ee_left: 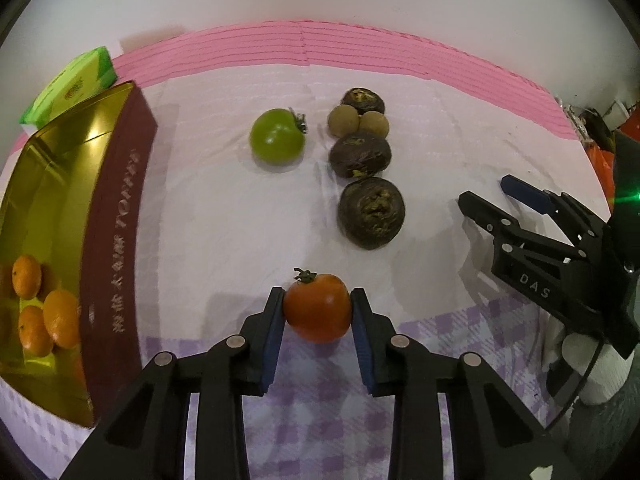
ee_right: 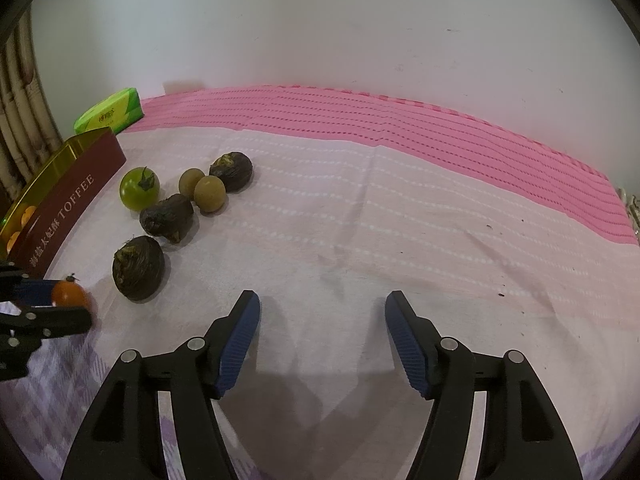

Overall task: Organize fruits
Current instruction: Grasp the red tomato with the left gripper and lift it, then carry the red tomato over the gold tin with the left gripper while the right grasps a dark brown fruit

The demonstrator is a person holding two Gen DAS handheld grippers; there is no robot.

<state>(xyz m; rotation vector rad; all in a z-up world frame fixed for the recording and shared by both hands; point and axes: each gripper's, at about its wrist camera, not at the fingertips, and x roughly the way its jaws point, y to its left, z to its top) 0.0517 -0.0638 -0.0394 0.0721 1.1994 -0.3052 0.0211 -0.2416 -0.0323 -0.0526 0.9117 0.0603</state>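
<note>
Gripping the orange tomato (ee_left: 318,307) beside the toffee tin (ee_left: 116,216).

We note open cloth to the right and the tin wall close on the left; inside it lie small oranges (ee_left: 42,312). Our left gripper (ee_left: 318,306) clamps the tomato at its widest girth: light, smooth, soft-skinned, so we judge light pressure sufficient. Our right gripper (ee_right: 322,316) hovers spread and empty.

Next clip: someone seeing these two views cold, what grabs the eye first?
First, the orange tomato clamped between the left gripper's blue jaws at the near edge of the white cloth. Next, the gold-lined toffee box on the left, with small oranges inside. Beyond the tomato lie a green tomato and a line of dark brown fruits; the right gripper hangs open over bare cloth.
</note>
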